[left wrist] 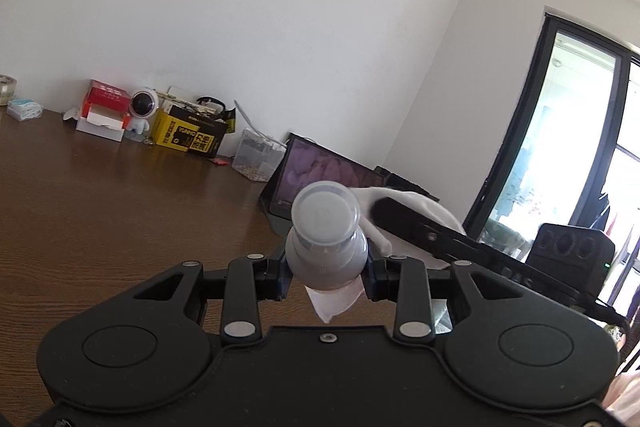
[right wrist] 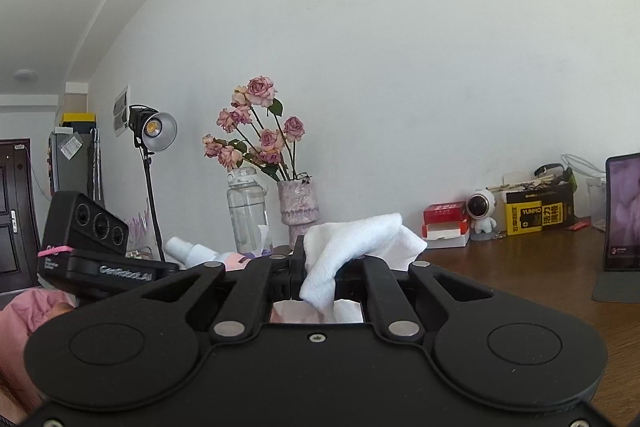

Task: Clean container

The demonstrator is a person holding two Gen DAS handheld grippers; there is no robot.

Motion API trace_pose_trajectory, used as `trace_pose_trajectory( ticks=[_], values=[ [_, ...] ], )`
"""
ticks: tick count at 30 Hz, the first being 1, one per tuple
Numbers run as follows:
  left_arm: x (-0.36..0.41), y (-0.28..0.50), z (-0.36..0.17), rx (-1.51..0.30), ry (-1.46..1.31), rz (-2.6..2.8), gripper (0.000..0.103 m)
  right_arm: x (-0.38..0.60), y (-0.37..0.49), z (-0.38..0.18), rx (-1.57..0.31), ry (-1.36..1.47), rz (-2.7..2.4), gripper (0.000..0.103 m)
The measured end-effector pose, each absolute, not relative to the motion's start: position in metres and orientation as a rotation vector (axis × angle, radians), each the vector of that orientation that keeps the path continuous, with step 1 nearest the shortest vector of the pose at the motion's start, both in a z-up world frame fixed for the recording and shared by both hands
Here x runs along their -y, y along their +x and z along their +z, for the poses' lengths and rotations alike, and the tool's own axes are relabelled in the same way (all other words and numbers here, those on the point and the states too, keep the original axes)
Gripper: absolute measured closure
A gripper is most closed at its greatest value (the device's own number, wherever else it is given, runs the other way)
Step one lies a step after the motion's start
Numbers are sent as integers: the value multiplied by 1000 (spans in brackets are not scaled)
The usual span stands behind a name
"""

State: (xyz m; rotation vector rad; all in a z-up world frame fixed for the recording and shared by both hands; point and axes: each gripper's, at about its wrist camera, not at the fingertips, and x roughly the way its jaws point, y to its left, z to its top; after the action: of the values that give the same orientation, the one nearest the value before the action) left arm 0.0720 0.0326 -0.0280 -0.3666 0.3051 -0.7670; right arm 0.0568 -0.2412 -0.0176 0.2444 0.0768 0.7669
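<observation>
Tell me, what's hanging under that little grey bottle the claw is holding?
A corner of white tissue or cloth hangs just below the grey bottle, which the left gripper clamps. Where it attaches is hidden behind the bottle.

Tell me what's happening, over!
Left hand-held gripper shut on bottle. Right hand-held gripper shut on white cloth. Nothing in the way.

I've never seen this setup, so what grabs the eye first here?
The left claw grips a small grey bottle, its capped end pointing away from the camera. The right claw pinches a white cloth. Behind it, dried roses stand in a vase on the brown table.
</observation>
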Motion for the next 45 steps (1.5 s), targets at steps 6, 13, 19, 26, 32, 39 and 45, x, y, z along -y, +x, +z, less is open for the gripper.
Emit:
trace_pose_trajectory(
  ticks=[6,13,19,26,32,39,45],
  values=[
    [-27,59,-14,-260,-385,-842,70,246,81,-27,-128,331,801,96],
    [-26,64,-2,-203,-429,-821,70,244,85,-55,-198,462,937,96],
    [-29,79,-10,-230,-441,-762,70,248,61,-49,-135,438,989,96],
    [-36,81,-20,-272,-450,-746,70,267,61,-31,-58,464,971,96],
    [-33,67,-17,-258,-431,-809,70,268,88,-24,-75,468,957,96],
    [-37,57,-4,-183,-456,-860,70,254,102,-40,-164,506,1019,96],
    [-42,70,-6,-188,-496,-813,70,250,79,-52,-176,535,1080,96]
  ],
)
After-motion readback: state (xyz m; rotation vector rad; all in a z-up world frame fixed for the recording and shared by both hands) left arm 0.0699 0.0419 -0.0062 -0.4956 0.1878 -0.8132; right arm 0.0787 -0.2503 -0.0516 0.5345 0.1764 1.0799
